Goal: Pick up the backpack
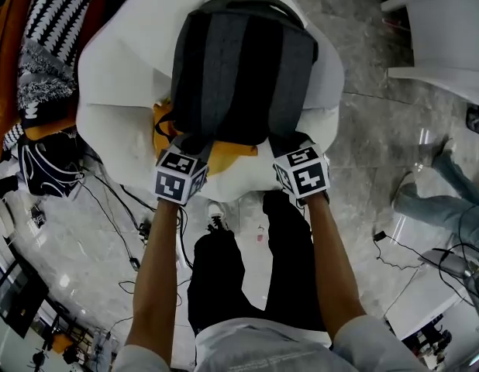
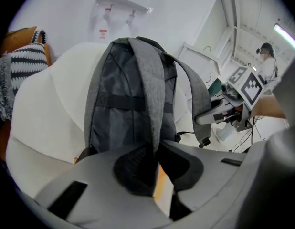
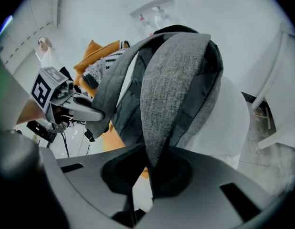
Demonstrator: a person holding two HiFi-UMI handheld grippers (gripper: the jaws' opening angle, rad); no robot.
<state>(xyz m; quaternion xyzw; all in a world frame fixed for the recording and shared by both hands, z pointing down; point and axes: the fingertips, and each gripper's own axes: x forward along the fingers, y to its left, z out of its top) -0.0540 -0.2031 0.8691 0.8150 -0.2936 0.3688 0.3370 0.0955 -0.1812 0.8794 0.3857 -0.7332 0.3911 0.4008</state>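
- Backpack: its two straps are held one per claw. The left claw is pinched tight on the left strap, and the right claw on the right strap.
- The one backpack lies on a white beanbag, over something orange.
- Round the beanbag is grey marble floor, open on the right; cables and striped cushions crowd the left.

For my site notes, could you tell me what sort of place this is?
Probably an indoor lab or studio: cables trail over the stone floor, beside a white beanbag and patterned cushions.
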